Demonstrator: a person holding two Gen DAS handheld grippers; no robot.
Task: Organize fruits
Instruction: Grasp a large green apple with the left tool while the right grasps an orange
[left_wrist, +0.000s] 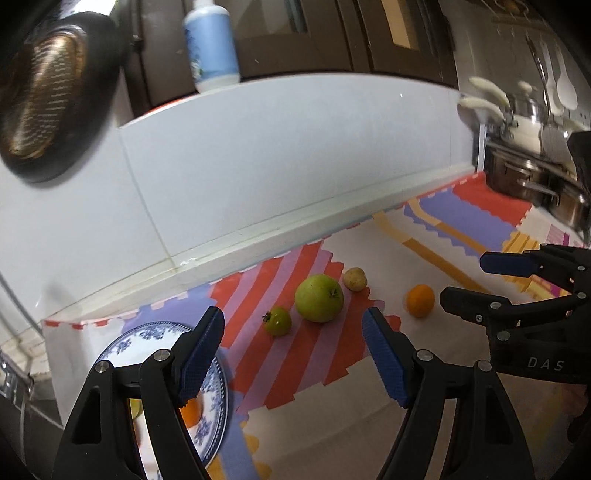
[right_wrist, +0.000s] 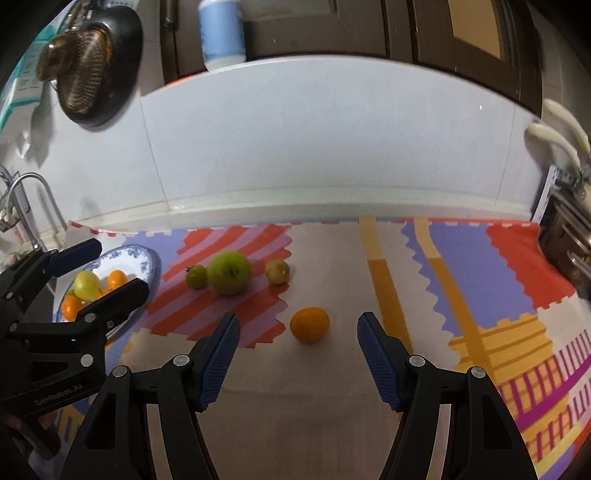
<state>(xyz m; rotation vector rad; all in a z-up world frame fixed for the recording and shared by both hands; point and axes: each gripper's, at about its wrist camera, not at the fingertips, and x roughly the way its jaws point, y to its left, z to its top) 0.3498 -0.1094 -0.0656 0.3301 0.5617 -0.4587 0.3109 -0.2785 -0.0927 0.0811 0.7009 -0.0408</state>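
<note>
A: Left wrist view?
B: Four loose fruits on the mat (left_wrist: 295, 369): big green apple (left_wrist: 319, 297), small green tomato (left_wrist: 277, 321), yellowish fruit (left_wrist: 354, 278), orange (left_wrist: 420, 300). Left gripper (left_wrist: 293, 354) apart, empty.
A: Right wrist view?
B: Same four; blue-patterned plate (right_wrist: 142, 258) holds three or more. Right gripper (right_wrist: 298, 354) apart, empty, orange just ahead.

A home kitchen: a white tiled backsplash (right_wrist: 314, 147) rises behind the counter, with a faucet (right_wrist: 33, 199) left of it, steel pots (left_wrist: 535, 184) right of it, and ladles (left_wrist: 554, 74) hanging above those pots.
</note>
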